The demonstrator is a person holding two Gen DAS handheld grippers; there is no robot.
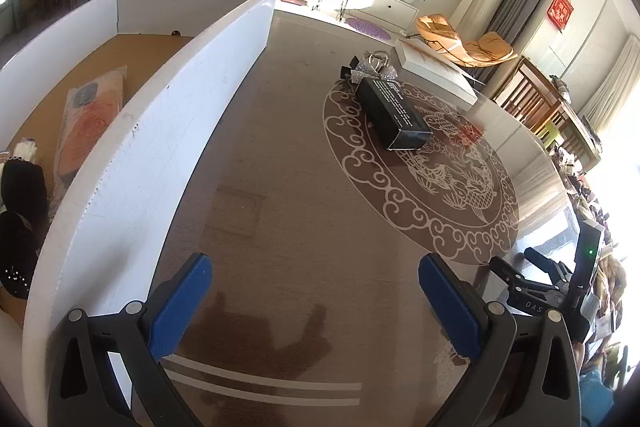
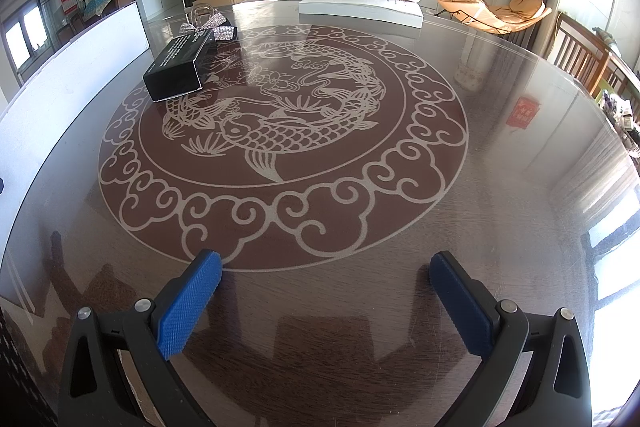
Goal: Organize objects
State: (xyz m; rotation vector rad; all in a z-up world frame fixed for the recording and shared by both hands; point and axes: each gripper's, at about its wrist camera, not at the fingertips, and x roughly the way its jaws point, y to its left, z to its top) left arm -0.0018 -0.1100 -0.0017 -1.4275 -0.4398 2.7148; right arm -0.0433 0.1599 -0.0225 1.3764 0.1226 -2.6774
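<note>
A black rectangular box [image 1: 392, 113] lies on the round brown table [image 1: 280, 167], with a silver glittery bow [image 1: 372, 69] just behind it. In the right wrist view the black box [image 2: 180, 65] and bow [image 2: 208, 23] sit at the far left of the table [image 2: 500, 167]. A large white cardboard box [image 1: 140, 147] stands open on the left, holding an orange packet [image 1: 90, 119] and dark items [image 1: 20, 219]. My left gripper [image 1: 316, 301] is open over bare table beside the white box. My right gripper [image 2: 326, 293] is open and empty near the front edge.
A flat white box [image 2: 360, 9] lies at the table's far side, also seen as the white box [image 1: 436, 71] in the left wrist view. The other gripper's black body [image 1: 548, 291] shows at the lower right. Wooden chairs [image 2: 580, 55] stand to the right.
</note>
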